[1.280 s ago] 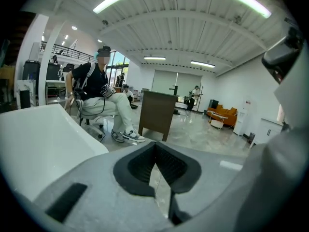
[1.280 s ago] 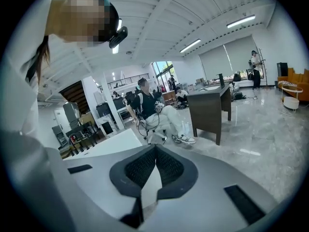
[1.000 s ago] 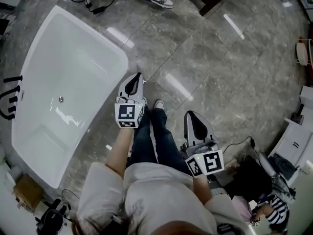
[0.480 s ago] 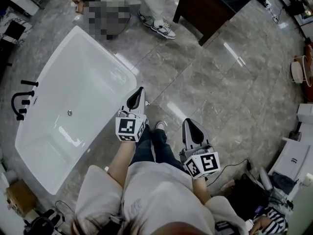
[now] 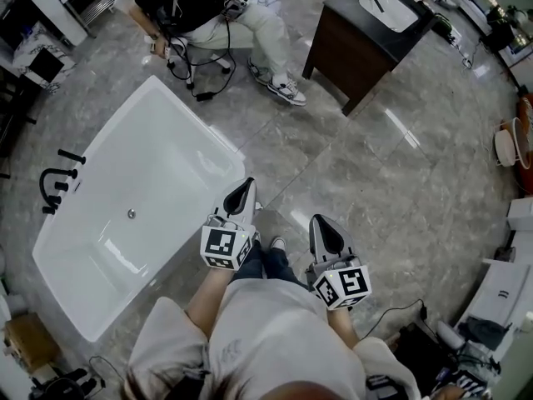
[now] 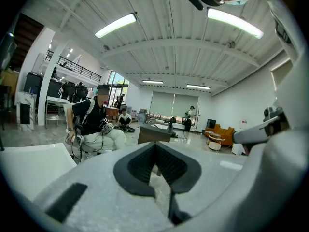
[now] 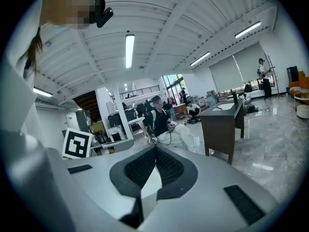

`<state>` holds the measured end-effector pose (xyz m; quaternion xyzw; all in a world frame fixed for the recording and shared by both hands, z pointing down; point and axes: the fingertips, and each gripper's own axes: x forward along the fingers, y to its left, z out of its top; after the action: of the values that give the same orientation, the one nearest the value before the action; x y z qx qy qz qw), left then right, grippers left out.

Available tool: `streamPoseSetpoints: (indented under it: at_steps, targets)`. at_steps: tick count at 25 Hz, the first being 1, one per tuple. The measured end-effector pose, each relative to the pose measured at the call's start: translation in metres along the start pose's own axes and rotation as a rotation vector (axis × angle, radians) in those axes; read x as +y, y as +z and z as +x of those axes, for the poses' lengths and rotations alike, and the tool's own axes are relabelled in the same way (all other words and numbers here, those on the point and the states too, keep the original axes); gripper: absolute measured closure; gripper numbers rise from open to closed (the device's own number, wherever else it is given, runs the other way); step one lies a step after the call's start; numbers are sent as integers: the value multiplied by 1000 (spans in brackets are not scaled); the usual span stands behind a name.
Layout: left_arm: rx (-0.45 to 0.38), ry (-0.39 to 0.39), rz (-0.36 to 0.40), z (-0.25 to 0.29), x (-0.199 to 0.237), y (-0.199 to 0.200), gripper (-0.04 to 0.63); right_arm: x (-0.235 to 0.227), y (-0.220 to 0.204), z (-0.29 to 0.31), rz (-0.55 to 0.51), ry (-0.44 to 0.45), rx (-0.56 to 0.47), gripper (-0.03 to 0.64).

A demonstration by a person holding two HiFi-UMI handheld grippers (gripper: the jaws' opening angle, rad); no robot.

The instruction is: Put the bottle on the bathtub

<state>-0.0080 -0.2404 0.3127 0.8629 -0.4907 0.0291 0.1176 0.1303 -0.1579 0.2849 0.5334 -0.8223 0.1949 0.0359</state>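
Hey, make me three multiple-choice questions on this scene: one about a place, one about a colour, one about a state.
1. In the head view, the white rectangular bathtub lies where from the left hand-held gripper?
A. to its right
B. to its left
C. directly beneath it

2. The wooden vanity cabinet with the inset basin is:
A. dark brown
B. white
C. green

3. The left hand-held gripper's jaws are:
A. wide open
B. clamped on a cloth
C. shut, with nothing between them

Answers: 1 B, the tub fills that view's left side. 2 A, its side panels show dark brown. 3 C, the left gripper view shows the jaws together and empty.
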Motion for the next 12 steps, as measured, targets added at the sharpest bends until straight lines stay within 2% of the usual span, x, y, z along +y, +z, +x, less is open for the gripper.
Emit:
streamPoseSetpoints:
  at_steps: [12]
  targets:
    - [-56,-33,24,-41,-20,62,583,20,37,2,-11,37,-69,607]
